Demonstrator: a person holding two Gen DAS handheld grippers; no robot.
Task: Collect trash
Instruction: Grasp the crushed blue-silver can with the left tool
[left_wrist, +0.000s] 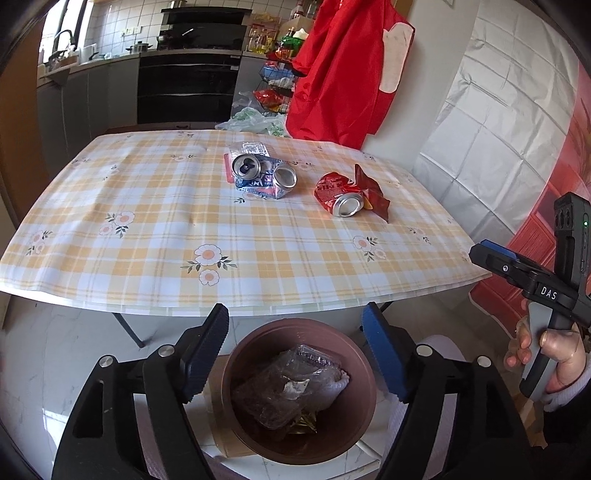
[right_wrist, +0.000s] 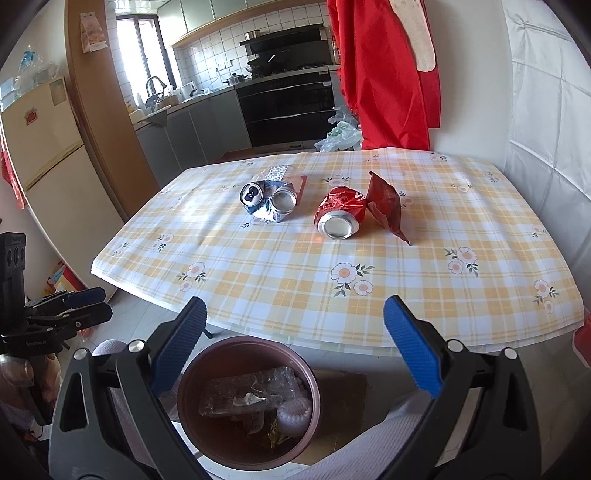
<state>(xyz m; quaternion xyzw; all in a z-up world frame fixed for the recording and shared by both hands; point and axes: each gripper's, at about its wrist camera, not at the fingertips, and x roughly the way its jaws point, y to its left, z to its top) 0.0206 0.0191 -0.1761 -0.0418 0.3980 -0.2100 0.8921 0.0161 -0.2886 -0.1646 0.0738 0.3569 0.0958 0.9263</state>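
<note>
Below both my grippers, left (left_wrist: 293, 325) and right (right_wrist: 295, 317), jaws spread empty, sits a round brown bin (left_wrist: 236, 373) holding crinkled plastic; crushed cans (left_wrist: 341, 197) lie on the checked bench (left_wrist: 147, 221).

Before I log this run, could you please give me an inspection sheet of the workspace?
Surface: checked floral tablecloth on the table, flat.
Job's things: crushed blue can on a clear wrapper; crushed red can touching a red snack bag; brown bin on the floor below the table edge, already holding plastic wrappers.
Clutter: nothing seen on the table beyond the trash.
Grippers: left gripper and right gripper both open, empty, above the bin.
Cables: nothing seen.
Surroundings: red garment hanging behind; kitchen counter, oven, fridge.
</note>
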